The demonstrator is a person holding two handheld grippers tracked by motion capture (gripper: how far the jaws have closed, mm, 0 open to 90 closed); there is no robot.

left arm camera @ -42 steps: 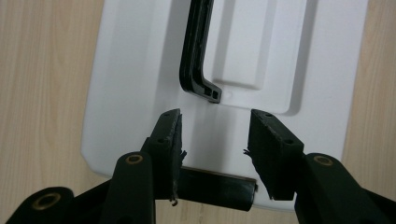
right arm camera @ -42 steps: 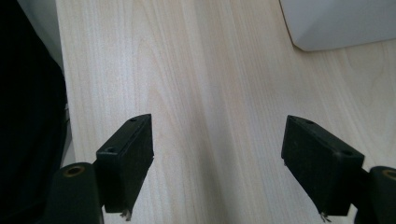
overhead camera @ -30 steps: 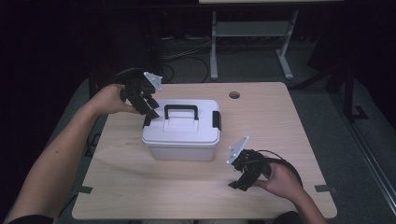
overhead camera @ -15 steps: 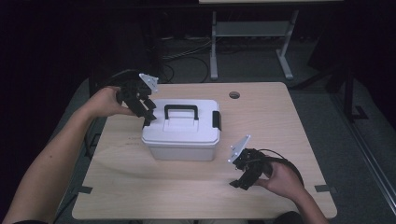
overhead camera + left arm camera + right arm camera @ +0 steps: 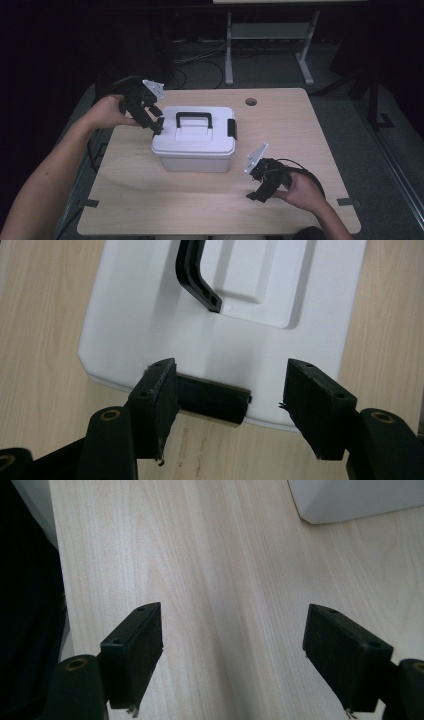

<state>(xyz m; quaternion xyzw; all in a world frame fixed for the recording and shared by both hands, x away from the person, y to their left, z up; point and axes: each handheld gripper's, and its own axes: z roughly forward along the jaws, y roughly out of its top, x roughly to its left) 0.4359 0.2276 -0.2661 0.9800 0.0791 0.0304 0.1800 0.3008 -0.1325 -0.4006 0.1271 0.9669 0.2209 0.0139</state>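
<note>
Two tongs, left (image 5: 156, 124) and right (image 5: 259, 192), both wide (nothing held), one white box (image 5: 194, 145), two black latches.

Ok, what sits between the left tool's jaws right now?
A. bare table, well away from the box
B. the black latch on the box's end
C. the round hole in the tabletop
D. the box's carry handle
B: the left gripper view shows the left tool, jaws open, straddling the black latch at the edge of the white box, not gripping it.

The white plastic lidded box (image 5: 357, 497) is cut off by the frame edge beyond the right gripper (image 5: 250, 655); its contents stay hidden.
</note>
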